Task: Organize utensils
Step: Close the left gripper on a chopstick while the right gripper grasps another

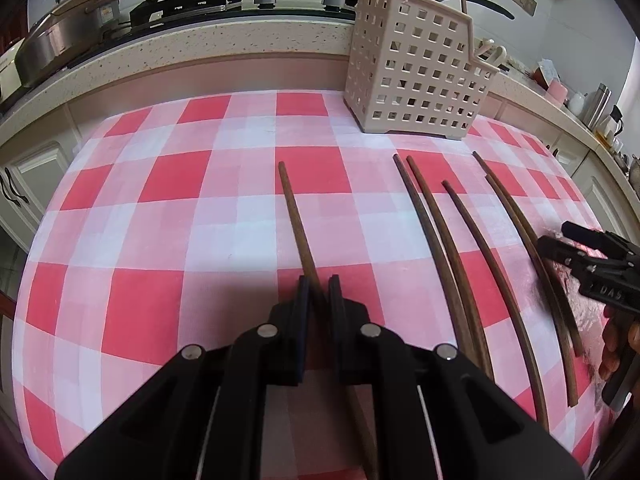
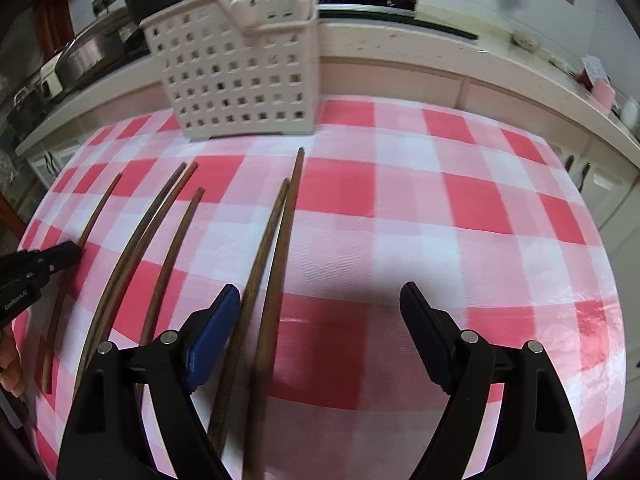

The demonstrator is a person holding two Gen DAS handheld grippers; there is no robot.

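Several brown wooden chopsticks lie on the red-and-white checked tablecloth. My left gripper is shut on the leftmost chopstick, which points away toward the counter. A pair of chopsticks and a single chopstick lie to its right. My right gripper is open, its jaws standing on either side of the rightmost pair of chopsticks. The right gripper also shows at the right edge of the left wrist view. A beige perforated utensil holder stands at the far side of the cloth; it also shows in the right wrist view.
Behind the table runs a speckled counter with a gas stove, pots and a pan. White cabinet doors stand below it. The left gripper shows at the left edge of the right wrist view.
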